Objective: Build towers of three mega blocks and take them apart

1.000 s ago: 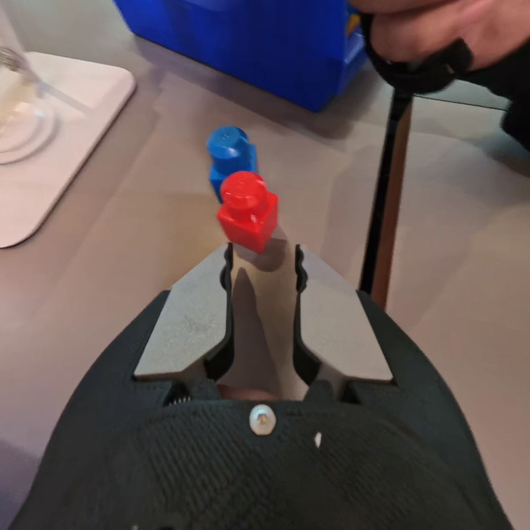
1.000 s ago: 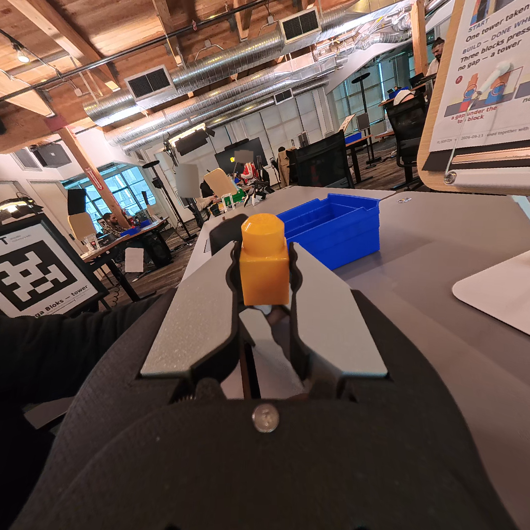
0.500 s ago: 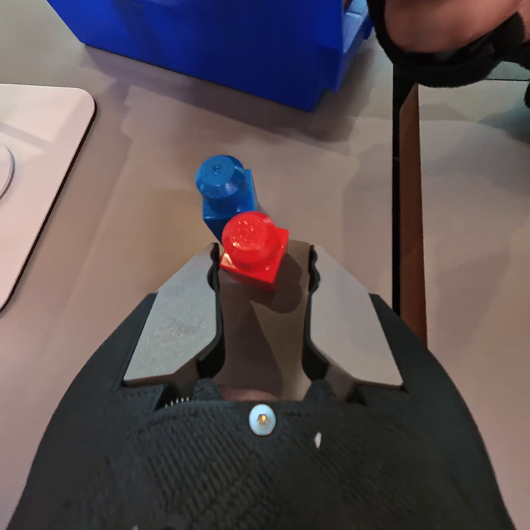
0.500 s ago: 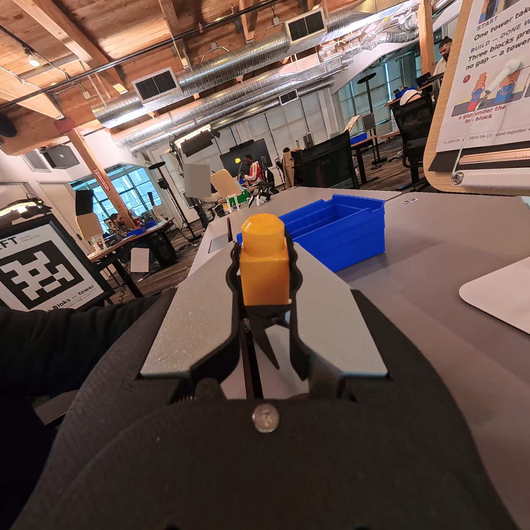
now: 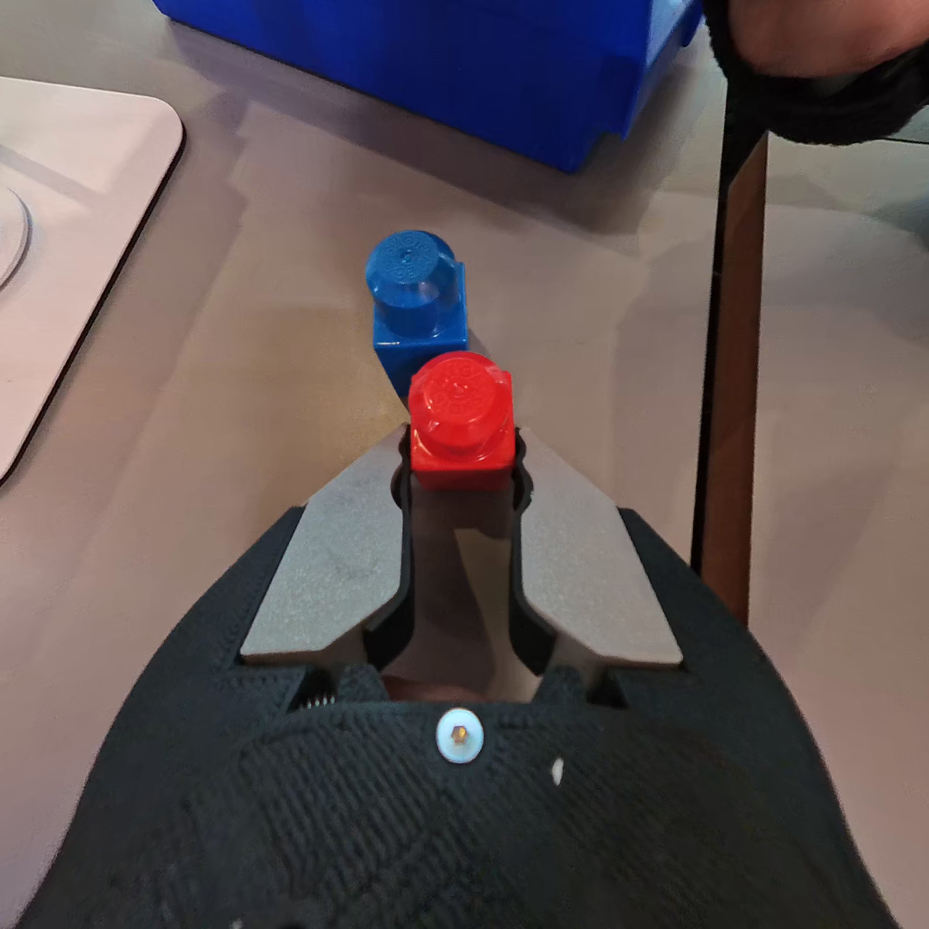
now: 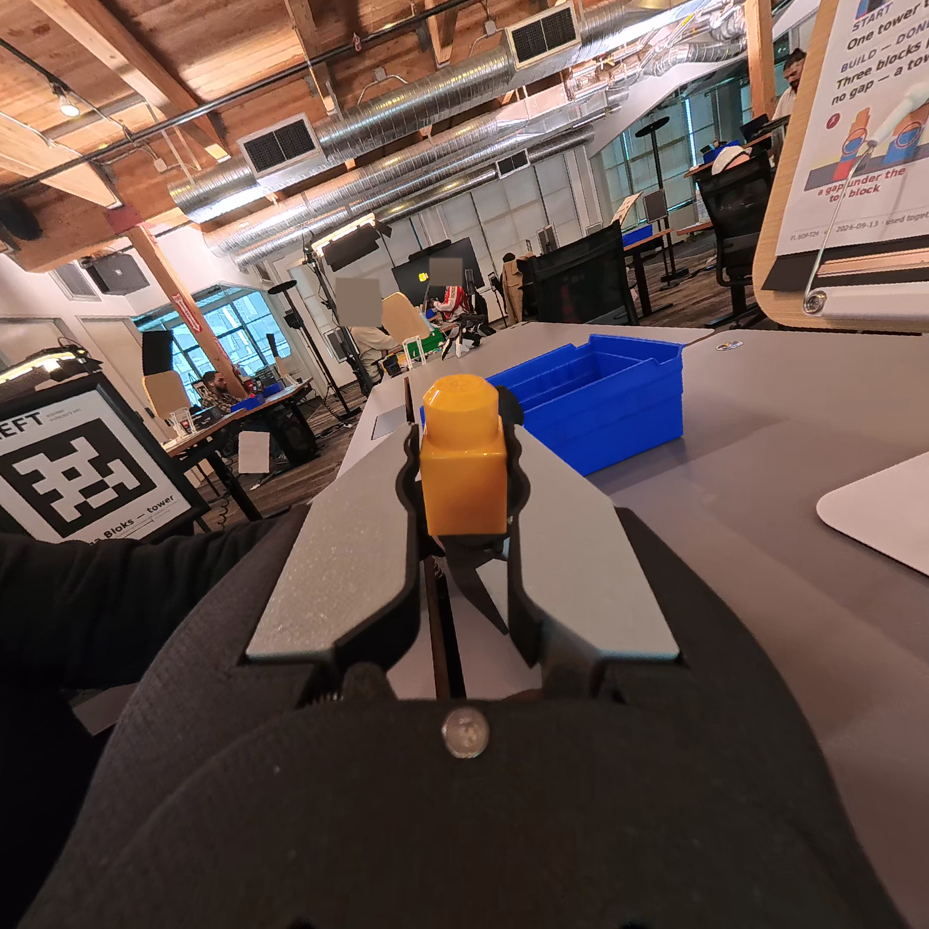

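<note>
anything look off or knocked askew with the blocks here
Nothing stands out. The red block sits upright between the left tool's fingers, the blue block stands upright just behind it, and the right tool holds the orange block upright.

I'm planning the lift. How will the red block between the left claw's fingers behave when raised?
The red block looks like rigid moulded plastic, so it should stay stiff. Its glossy faces may slip in the left claw. It is probably light and, being square-sided, unlikely to roll.

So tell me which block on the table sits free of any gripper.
The blue block: it stands alone beyond the red block, which sits between the left gripper's fingers.
</note>
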The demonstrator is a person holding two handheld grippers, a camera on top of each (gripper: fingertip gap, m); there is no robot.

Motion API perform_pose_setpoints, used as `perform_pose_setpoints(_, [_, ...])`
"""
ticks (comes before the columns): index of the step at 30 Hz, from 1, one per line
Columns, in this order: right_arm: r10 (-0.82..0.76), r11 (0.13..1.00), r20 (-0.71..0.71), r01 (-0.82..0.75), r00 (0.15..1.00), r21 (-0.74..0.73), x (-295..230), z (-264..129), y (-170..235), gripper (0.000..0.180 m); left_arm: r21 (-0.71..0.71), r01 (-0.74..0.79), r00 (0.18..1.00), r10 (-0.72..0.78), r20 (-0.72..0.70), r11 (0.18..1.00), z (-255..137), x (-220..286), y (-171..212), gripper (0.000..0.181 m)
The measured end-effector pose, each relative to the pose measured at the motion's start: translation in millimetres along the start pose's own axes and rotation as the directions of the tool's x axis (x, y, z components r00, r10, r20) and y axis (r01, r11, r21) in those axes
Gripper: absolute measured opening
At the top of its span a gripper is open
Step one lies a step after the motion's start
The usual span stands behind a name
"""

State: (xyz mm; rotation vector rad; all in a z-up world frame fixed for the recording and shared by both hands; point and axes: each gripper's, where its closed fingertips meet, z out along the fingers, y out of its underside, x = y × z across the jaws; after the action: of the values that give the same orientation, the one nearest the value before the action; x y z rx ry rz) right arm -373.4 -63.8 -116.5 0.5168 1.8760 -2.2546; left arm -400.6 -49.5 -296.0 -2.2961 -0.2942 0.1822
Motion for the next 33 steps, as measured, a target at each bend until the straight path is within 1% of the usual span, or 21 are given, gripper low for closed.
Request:
perform_pose_setpoints(4, [0.002, 1.000, 0.001, -0.002, 1.000, -0.003, 0.3, 0.3, 0.7, 0.031, 0.000, 0.016, 1.000, -0.016, 0.020, 1.000, -0.3, -3.5, 0.5, 0.043])
perform_pose_setpoints(5, [0.002, 1.000, 0.000, -0.002, 1.000, -0.005, 0.5, 0.4, 1.1, 0.031, 0.000, 0.013, 1.000, -0.013, 0.020, 1.000, -0.5, -2.7, 0.6, 0.042])
perform_pose_setpoints(6, [0.001, 1.000, 0.000, -0.001, 1.000, -0.008, 0.6, 0.5, 1.5, 0.031, 0.001, 0.002, 1.000, -0.002, 0.006, 1.000, -0.9, 0.5, 0.7, 0.035])
perform_pose_setpoints(7, [0.000, 1.000, 0.001, 0.000, 1.000, -0.012, 0.4, 0.7, 2.1, 0.031, -0.001, -0.001, 1.000, 0.001, 0.013, 1.000, -1.1, 0.3, 1.0, 0.035])
perform_pose_setpoints(9, [-0.003, 1.000, 0.005, 0.003, 1.000, -0.025, -0.1, 1.2, 3.9, 0.031, -0.003, 0.037, 0.999, -0.037, 0.006, 0.999, -2.3, 1.8, 2.1, 0.035])
perform_pose_setpoints(11, [-0.010, 0.999, 0.007, 0.010, 1.000, -0.045, -0.2, 2.0, 7.3, 0.031, 0.014, 0.080, 0.996, -0.080, -0.036, 0.997, -7.1, 9.9, 1.9, 0.035])
perform_pose_setpoints(14, [-0.013, 0.995, 0.025, 0.016, 1.000, -0.095, -1.6, 4.9, 16.4, 0.031, 0.056, 0.147, 0.980, -0.138, -0.143, 0.988, -20.9, 29.9, -3.2, 0.035])
perform_pose_setpoints(17, [-0.012, 0.986, 0.046, 0.019, 0.999, -0.165, -3.8, 9.2, 29.7, 0.032, 0.120, 0.194, 0.951, -0.156, -0.268, 0.974, -40.4, 50.7, -15.4, 0.034])
perform_pose_setpoints(19, [-0.008, 0.980, 0.059, 0.019, 0.998, -0.196, -6.3, 12.4, 36.5, 0.031, 0.133, 0.208, 0.936, -0.158, -0.314, 0.969, -49.5, 58.8, -18.7, 0.034])
perform_pose_setpoints(25, [-0.019, 0.957, 0.044, 0.031, 0.999, -0.289, -3.1, 18.0, 55.2, 0.032, 0.096, 0.223, 0.928, -0.182, -0.325, 0.970, -47.3, 62.7, -14.4, 0.034])
perform_pose_setpoints(29, [-0.030, 0.935, 0.043, 0.043, 0.999, -0.351, -1.0, 17.1, 67.3, 0.032, 0.108, 0.199, 0.934, -0.155, -0.323, 0.974, -50.9, 65.7, -17.9, 0.034])
perform_pose_setpoints(33, [-0.014, 0.925, 0.062, 0.036, 0.998, -0.379, -2.5, 12.5, 72.4, 0.031, 0.099, 0.174, 0.940, -0.135, -0.314, 0.980, -53.4, 66.4, -15.6, 0.034])
